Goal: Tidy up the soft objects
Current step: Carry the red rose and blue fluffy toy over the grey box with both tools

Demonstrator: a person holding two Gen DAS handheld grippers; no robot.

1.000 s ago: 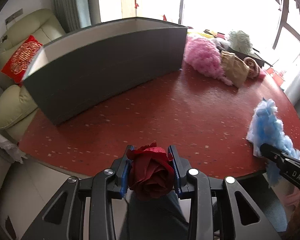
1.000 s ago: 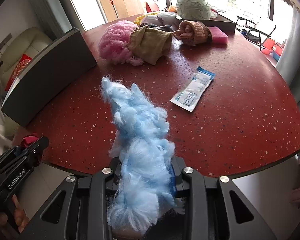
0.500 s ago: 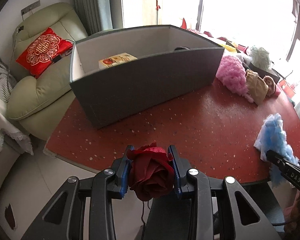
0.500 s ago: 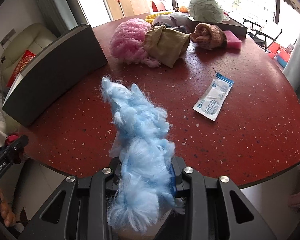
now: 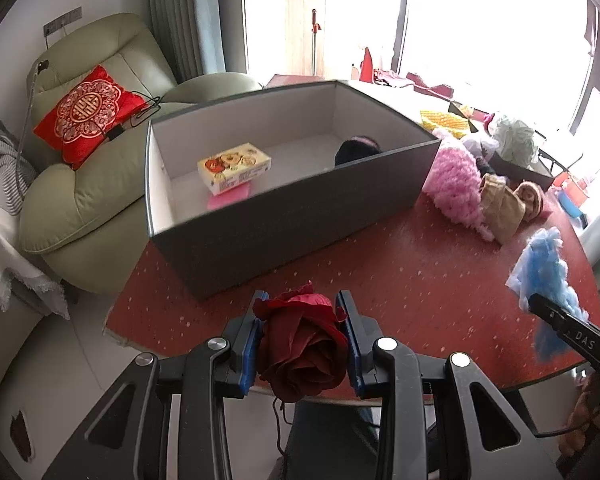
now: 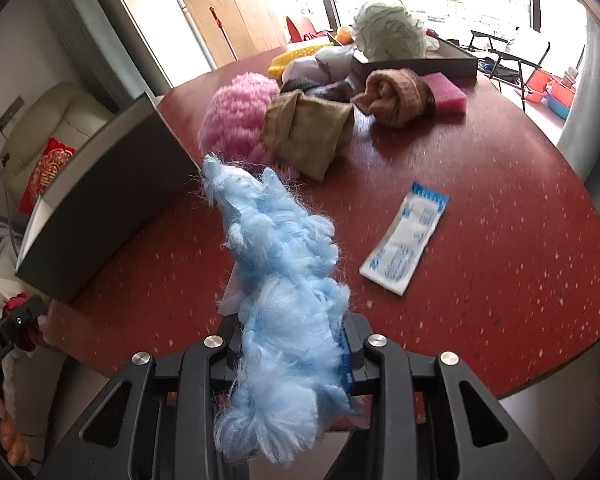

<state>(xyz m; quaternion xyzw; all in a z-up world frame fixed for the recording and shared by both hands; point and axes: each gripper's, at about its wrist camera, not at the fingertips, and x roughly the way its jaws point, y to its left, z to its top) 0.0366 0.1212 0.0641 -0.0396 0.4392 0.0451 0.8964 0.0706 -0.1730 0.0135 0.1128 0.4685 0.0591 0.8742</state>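
My left gripper (image 5: 302,316) is shut on a dark red fabric rose (image 5: 302,344), held above the near edge of the round red table (image 5: 380,280). Just beyond it stands an open grey box (image 5: 292,208); inside lie a printed pack (image 5: 234,166), a pink sponge under it and a dark soft item (image 5: 356,150). My right gripper (image 6: 292,344) is shut on a fluffy light-blue yarn bundle (image 6: 280,264), which hides its fingertips. That blue bundle (image 5: 544,276) also shows at the right of the left wrist view.
A pile of soft things lies at the table's far side: pink fluffy ball (image 6: 236,114), tan cloth (image 6: 304,132), brown knit roll (image 6: 396,96), pink sponge (image 6: 446,94), pale green yarn (image 6: 392,34) on a dark tray. A white-blue packet (image 6: 406,248) lies on the table. A green armchair (image 5: 84,168) with red cushion stands left.
The left gripper rose with the rose, so the box's inside came into view. The right gripper shifted a little; the packet and soft pile slid right in its view. Both grips unchanged.
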